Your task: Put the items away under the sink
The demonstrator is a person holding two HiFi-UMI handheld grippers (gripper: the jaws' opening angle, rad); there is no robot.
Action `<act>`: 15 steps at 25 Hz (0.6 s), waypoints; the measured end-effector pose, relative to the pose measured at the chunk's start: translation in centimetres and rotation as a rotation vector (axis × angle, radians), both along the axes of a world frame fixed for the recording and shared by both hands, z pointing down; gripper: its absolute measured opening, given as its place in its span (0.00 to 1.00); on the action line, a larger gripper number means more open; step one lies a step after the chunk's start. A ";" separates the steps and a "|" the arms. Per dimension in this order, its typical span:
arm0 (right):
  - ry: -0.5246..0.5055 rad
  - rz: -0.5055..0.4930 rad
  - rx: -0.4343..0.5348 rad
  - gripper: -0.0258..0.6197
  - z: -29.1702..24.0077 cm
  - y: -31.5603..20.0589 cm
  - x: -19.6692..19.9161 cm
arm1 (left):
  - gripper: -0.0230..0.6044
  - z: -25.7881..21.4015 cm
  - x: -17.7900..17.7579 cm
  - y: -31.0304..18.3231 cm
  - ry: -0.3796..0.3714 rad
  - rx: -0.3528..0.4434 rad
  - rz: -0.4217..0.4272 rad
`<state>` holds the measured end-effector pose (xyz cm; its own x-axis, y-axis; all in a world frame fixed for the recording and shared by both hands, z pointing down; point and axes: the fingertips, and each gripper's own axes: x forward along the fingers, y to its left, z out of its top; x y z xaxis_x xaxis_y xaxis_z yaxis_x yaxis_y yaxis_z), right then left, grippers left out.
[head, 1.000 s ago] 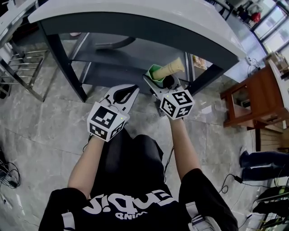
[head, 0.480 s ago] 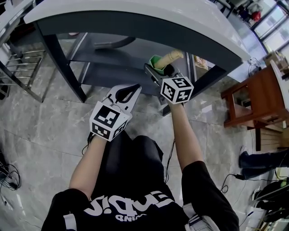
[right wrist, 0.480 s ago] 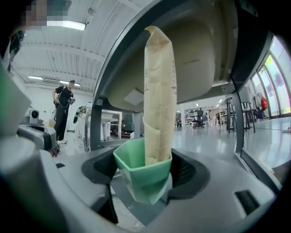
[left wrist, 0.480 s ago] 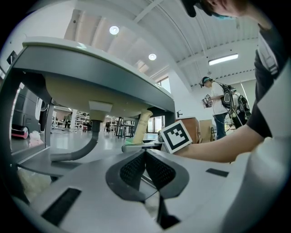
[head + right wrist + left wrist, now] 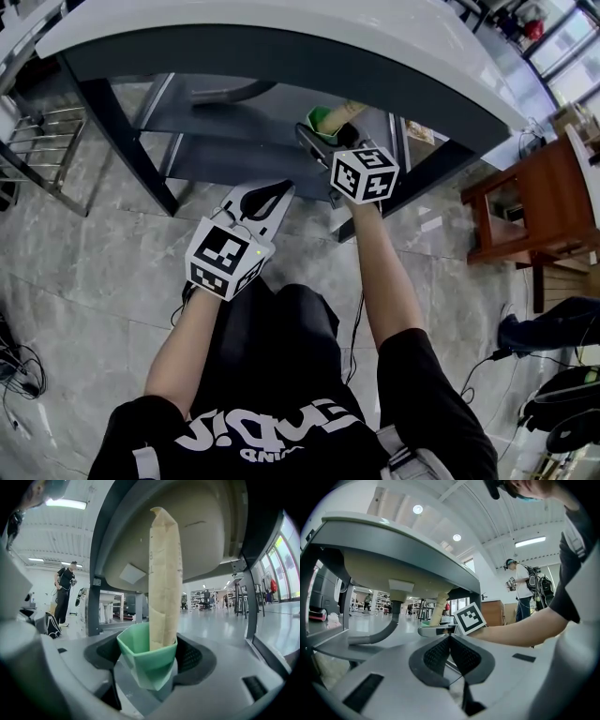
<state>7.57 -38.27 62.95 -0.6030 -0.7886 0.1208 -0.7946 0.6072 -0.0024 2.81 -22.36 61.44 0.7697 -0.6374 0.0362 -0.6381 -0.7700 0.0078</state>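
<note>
The right hand-held gripper (image 5: 149,663) clamps a green cup (image 5: 140,654) carrying a tall beige roll (image 5: 164,583) beneath the sink basin (image 5: 206,536) (left hand-held gripper (image 5: 450,638) clenched, empty), where lifting could snag the roll and tip it out

Your head camera looks steeply down past your chest and forearms at the floor (image 5: 84,253), with the sink counter (image 5: 281,28) arching from 10 to 2 o'clock. The camera on your left gripper (image 5: 267,195) sits low, close behind its jaws, and faces level under the counter toward the drain pipe (image 5: 377,632). The marker cube (image 5: 468,618) of your right gripper (image 5: 330,141) lies just off centre at 1 o'clock. Your right gripper's camera rides right behind the green cup (image 5: 147,660), tilted up at the basin's underside (image 5: 197,536). All three views share the space under the sink, and the head and left gripper views share the cube.
</note>
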 end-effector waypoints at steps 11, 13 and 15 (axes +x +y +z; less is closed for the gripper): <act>-0.023 0.011 -0.017 0.59 1.3 -0.7 0.5 | 0.07 0.7 0.7 -0.3 -0.004 -0.015 0.008; -0.029 0.014 -0.015 0.59 1.3 -0.9 0.3 | 0.07 0.8 0.7 -0.4 -0.003 -0.017 0.008; -0.037 0.016 -0.012 0.59 1.3 -1.0 0.3 | 0.07 0.9 0.7 -0.5 -0.003 -0.020 0.009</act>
